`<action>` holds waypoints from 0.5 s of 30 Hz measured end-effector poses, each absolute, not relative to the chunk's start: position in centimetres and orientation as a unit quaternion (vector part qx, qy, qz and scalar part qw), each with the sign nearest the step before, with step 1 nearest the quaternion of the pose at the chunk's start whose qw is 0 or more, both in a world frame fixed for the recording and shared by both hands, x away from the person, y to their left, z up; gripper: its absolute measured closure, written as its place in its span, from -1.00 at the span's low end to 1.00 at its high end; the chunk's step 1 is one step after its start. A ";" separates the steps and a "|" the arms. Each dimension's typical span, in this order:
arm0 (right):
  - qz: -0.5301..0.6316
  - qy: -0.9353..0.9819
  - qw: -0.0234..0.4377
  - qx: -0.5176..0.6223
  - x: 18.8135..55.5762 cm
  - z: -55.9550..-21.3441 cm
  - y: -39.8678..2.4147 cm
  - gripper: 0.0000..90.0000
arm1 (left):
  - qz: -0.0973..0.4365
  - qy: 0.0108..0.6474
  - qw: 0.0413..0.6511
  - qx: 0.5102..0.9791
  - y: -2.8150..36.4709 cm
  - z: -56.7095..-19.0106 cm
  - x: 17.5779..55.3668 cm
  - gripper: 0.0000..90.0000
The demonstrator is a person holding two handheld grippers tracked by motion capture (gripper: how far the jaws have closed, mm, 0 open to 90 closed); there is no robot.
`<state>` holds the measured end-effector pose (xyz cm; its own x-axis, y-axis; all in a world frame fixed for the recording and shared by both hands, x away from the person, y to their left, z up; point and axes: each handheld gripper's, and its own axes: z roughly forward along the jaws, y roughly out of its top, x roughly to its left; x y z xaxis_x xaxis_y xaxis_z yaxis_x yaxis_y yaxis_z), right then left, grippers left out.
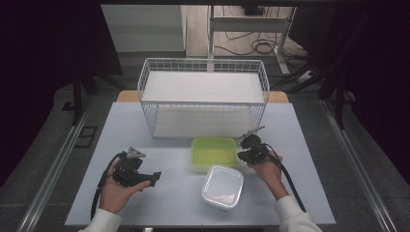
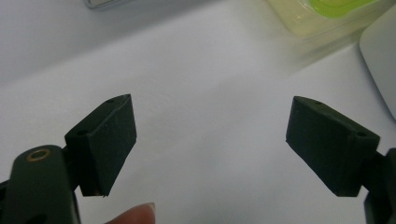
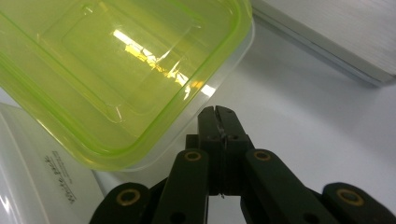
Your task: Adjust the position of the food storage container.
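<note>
Status: both boxes on the worktop (image 1: 145, 203), none yet in the wire rack (image 1: 203, 96); judged early.
White-lidded box (image 1: 222, 186): nearest, untouched.
Left tool (image 1: 153, 178): jaws spread wide, empty, over bare worktop.
Right tool (image 1: 240, 155): jaws pressed together, holding nothing, just beside the corner of the green-lidded box (image 1: 213, 151).
Rack: farthest, empty shelves.

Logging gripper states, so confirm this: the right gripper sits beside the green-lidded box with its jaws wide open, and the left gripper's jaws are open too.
Wrong on the right gripper: the right gripper view shows its jaws shut, pressed together beside the green-lidded box. The left gripper has its jaws open, as stated.
</note>
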<state>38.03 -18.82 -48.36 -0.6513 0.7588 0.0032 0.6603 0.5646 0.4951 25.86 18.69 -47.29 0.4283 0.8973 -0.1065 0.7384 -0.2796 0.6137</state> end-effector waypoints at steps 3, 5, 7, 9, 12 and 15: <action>0.230 0.883 0.110 0.395 37.9 -48.5 -18.3 0.98 | 0.130 0.517 0.300 0.791 18.7 -47.4 25.8 -0.65; 0.231 0.884 0.113 0.391 37.9 -48.5 -17.9 0.98 | 0.131 0.518 0.301 0.790 18.7 -47.4 25.7 -0.65; 0.232 0.885 0.115 0.387 37.9 -48.4 -17.6 0.98 | 0.131 0.518 0.303 0.789 18.8 -47.4 25.5 -0.65; 0.235 0.885 0.117 0.384 38.0 -48.4 -17.2 0.98 | 0.131 0.519 0.303 0.788 18.8 -47.4 25.4 -0.65; 0.240 0.887 0.118 0.377 38.0 -48.4 -16.6 0.98 | 0.132 0.522 0.303 0.786 19.1 -47.4 25.1 -0.65; 0.243 0.888 0.116 0.372 38.1 -48.4 -16.4 0.98 | 0.131 0.524 0.302 0.786 19.1 -47.5 25.0 -0.65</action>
